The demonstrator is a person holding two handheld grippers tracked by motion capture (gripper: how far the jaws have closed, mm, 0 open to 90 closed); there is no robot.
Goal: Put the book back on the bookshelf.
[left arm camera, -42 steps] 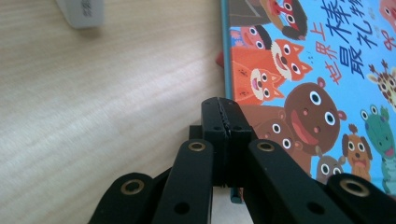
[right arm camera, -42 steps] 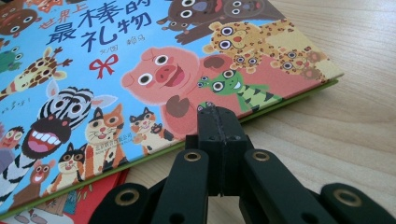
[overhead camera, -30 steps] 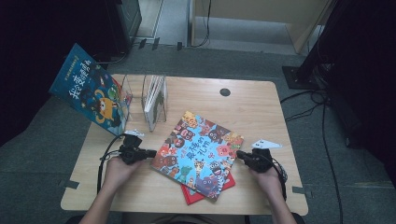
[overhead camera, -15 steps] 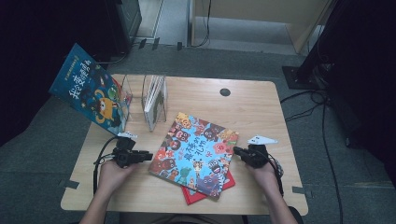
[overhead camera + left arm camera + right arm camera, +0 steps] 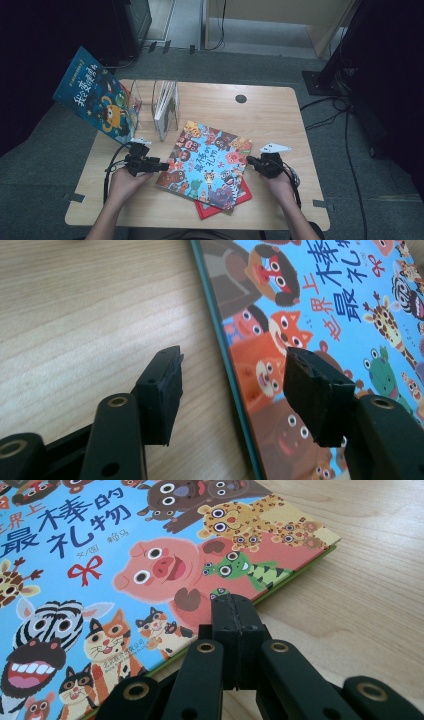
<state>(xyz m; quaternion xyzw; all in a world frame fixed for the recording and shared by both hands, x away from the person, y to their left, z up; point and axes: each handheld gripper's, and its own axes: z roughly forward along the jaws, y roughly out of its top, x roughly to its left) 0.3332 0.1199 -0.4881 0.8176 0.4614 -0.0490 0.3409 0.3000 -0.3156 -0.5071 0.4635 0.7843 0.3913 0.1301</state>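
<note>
Lying flat on the counter (image 5: 280,115): picture book (image 5: 207,165), between both grippers, atop a red book (image 5: 239,197).
Left gripper (image 5: 232,385): released, jaws just been opening, straddling the book's near edge, pads clear of it.
Right gripper (image 5: 233,611): clenched on nothing, tips at the book's green edge.
</note>
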